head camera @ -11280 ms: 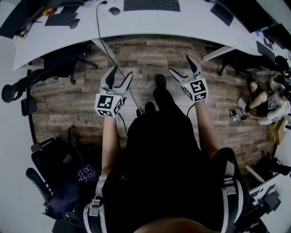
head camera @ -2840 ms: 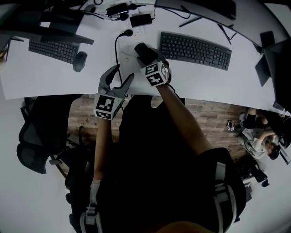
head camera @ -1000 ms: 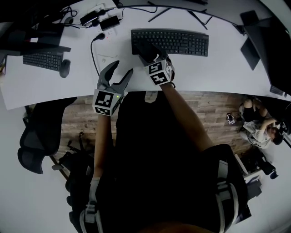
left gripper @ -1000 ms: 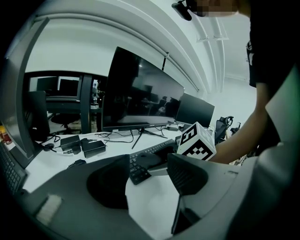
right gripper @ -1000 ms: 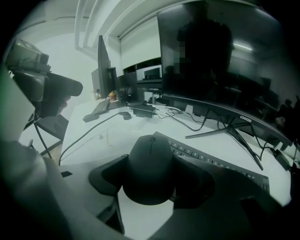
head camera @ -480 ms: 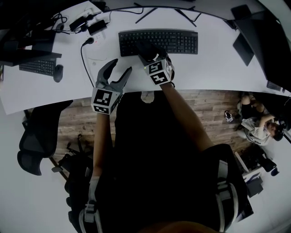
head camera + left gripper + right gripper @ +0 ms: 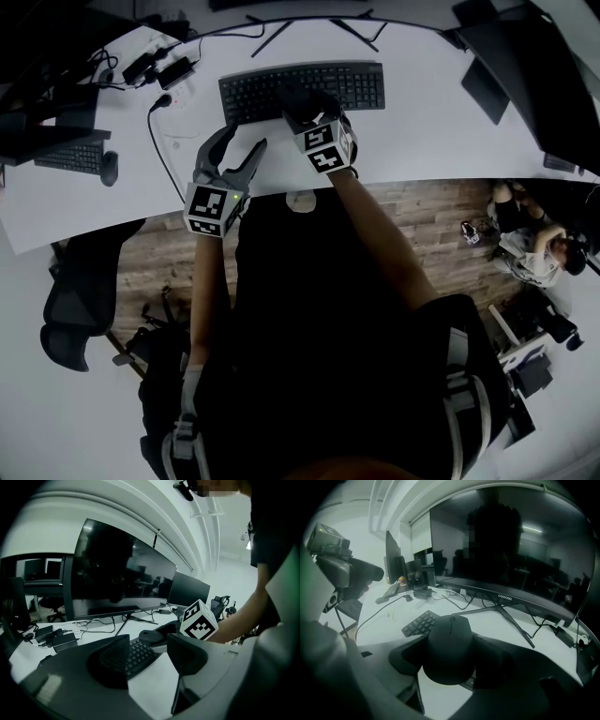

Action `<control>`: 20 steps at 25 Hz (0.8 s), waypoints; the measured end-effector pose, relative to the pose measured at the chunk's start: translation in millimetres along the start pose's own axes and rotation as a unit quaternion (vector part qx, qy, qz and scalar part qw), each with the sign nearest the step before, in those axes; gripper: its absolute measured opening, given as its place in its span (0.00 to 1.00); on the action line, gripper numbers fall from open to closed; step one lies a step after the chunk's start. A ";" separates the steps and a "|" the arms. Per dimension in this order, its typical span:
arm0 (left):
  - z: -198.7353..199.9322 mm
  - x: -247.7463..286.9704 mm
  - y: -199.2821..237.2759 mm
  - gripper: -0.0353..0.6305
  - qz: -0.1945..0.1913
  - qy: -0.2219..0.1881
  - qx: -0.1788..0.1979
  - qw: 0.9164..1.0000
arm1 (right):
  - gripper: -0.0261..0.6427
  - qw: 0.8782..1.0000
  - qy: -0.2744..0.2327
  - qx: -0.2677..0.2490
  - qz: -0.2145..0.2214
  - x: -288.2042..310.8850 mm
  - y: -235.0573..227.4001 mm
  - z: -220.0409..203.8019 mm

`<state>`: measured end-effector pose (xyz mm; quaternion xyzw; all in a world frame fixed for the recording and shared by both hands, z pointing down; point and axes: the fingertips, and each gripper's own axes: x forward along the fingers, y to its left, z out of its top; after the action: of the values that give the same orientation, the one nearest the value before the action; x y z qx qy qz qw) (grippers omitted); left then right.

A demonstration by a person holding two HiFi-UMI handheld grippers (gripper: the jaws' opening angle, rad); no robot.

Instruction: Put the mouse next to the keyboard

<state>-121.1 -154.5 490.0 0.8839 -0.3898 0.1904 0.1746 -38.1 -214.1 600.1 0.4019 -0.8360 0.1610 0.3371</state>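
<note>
A white desk (image 7: 422, 141) carried everything, with a wide dark curved monitor (image 7: 511, 550) on a splayed stand along its far side. Nearer lay a black keyboard (image 7: 253, 94), long side running left to right.

The left gripper (image 7: 147, 658) hung over the near desk edge, just left of the keyboard's left end, its jaws standing apart with nothing between them; only bare desk and keys showed past the gap.

The right gripper (image 7: 450, 665) was closed on the mouse (image 7: 449, 639), one pad pressing each flank. It held the mouse over the middle of the keyboard, with keys showing to its left and a few below its right side; whether it touched them could not be told.

The mouse was black and matte, a smooth rounded dome wider at its near end, with a thin wheel slot down the centre of its far end. Its long axis ran near to far, in line with the gripper, and its wheel end pointed away towards the monitor stand.
</note>
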 end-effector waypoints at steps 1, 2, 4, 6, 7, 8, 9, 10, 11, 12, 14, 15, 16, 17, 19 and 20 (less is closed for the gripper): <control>1.3 4.1 -2.6 0.41 -0.002 0.001 0.001 1.000 | 0.48 1.000 -0.001 0.001 -0.002 -1.8 -5.1 -1.3; 2.4 8.6 -5.6 0.41 -0.004 0.001 0.002 1.000 | 0.48 1.000 -0.002 0.002 -0.005 -4.0 -10.6 -2.7; 4.5 17.2 -12.5 0.41 -0.011 0.001 0.003 1.000 | 0.48 1.000 -0.004 0.006 -0.010 -9.0 -21.5 -5.7; 7.2 25.0 -19.4 0.41 -0.018 0.002 0.004 1.000 | 0.48 1.000 -0.003 0.010 -0.015 -13.9 -31.3 -9.3; 8.8 29.1 -22.9 0.41 -0.021 0.002 0.005 1.000 | 0.48 1.000 -0.003 0.013 -0.017 -16.2 -36.2 -11.9; 10.4 33.4 -26.5 0.41 -0.024 0.003 0.006 1.000 | 0.48 1.000 -0.003 0.015 -0.019 -18.2 -41.3 -15.1; 12.2 37.8 -30.1 0.41 -0.026 0.003 0.007 1.000 | 0.48 1.000 -0.003 0.016 -0.021 -20.1 -46.7 -18.3; 14.2 42.2 -33.4 0.41 -0.028 0.003 0.009 1.000 | 0.48 1.000 -0.004 0.018 -0.024 -22.0 -52.3 -21.0; 16.2 46.4 -36.5 0.41 -0.030 0.002 0.010 1.000 | 0.48 0.999 -0.004 0.019 -0.026 -24.0 -57.7 -23.1; 17.8 50.0 -39.3 0.41 -0.031 0.002 0.011 0.999 | 0.48 0.999 -0.004 0.021 -0.028 -25.9 -62.4 -25.0; 19.5 55.7 -45.0 0.41 -0.033 0.002 0.012 0.999 | 0.48 0.999 -0.004 0.024 -0.030 -29.3 -70.1 -30.0; 20.2 58.3 -47.8 0.41 -0.034 0.003 0.012 0.999 | 0.48 0.999 -0.003 0.025 -0.031 -30.9 -73.9 -32.5; 21.0 61.2 -50.4 0.41 -0.035 0.003 0.012 0.999 | 0.48 0.999 -0.002 0.027 -0.031 -32.6 -77.9 -34.8; 21.8 63.9 -53.0 0.41 -0.035 0.004 0.012 0.999 | 0.48 0.999 -0.001 0.028 -0.031 -34.4 -81.9 -37.0; 23.6 69.0 -58.4 0.41 -0.035 0.004 0.012 0.999 | 0.48 0.999 0.001 0.029 -0.032 -38.4 -89.6 -41.6; 24.7 71.4 -61.2 0.41 -0.034 0.004 0.012 0.999 | 0.48 0.999 0.002 0.030 -0.033 -40.3 -93.7 -44.4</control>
<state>-25.3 -171.4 492.5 0.8981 -0.3562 0.1926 0.1719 72.5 -225.9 604.0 0.4387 -0.8166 0.1754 0.3316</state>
